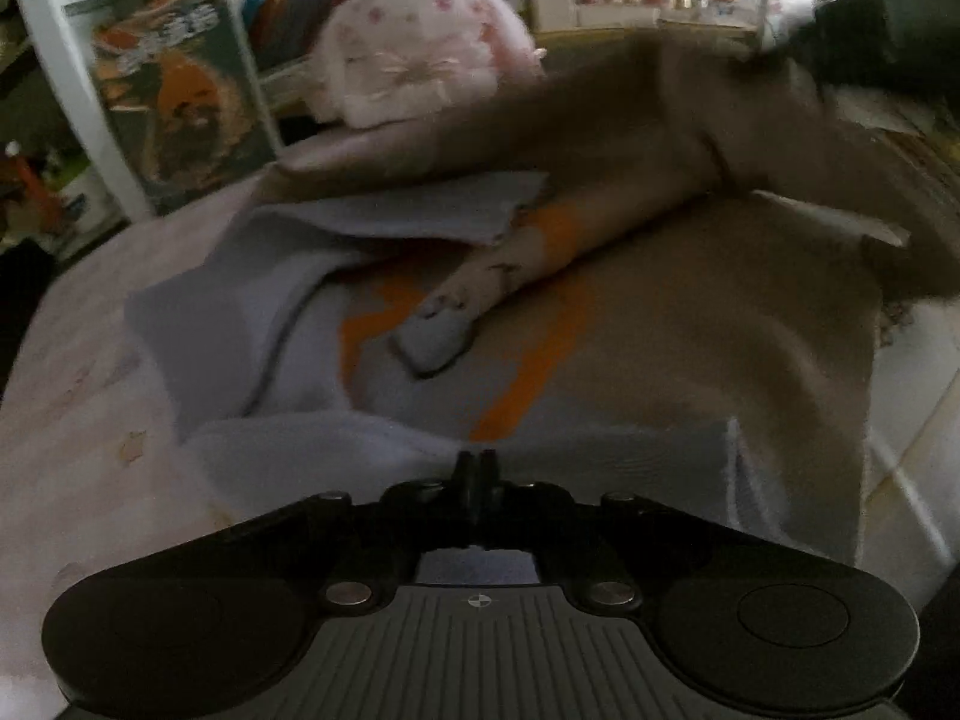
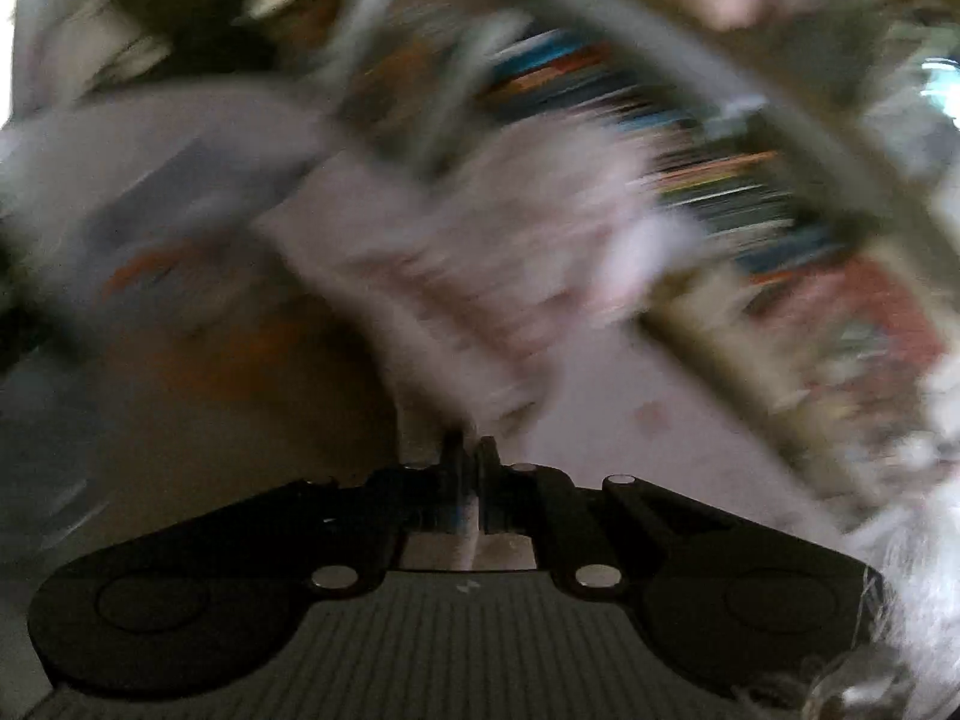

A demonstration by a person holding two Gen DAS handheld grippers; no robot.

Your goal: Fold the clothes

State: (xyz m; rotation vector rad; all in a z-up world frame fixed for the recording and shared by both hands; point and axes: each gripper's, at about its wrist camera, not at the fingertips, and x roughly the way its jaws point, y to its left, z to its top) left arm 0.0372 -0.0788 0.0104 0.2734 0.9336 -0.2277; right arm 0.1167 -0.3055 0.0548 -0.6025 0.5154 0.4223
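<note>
Two claws, both pinched closed. Left gripper [image 1: 477, 462] sits at the near hem of the grey-tan sweater [image 1: 690, 330], spread on the bed [image 1: 72, 372]; right gripper [image 2: 471, 450] seems to nip a pale fold, too blurry to be sure. Risk: thin fabric slipping out mid-fold. Pink bundle [image 1: 414, 42] and bookshelf [image 1: 180, 90] crowd the far edge.
</note>
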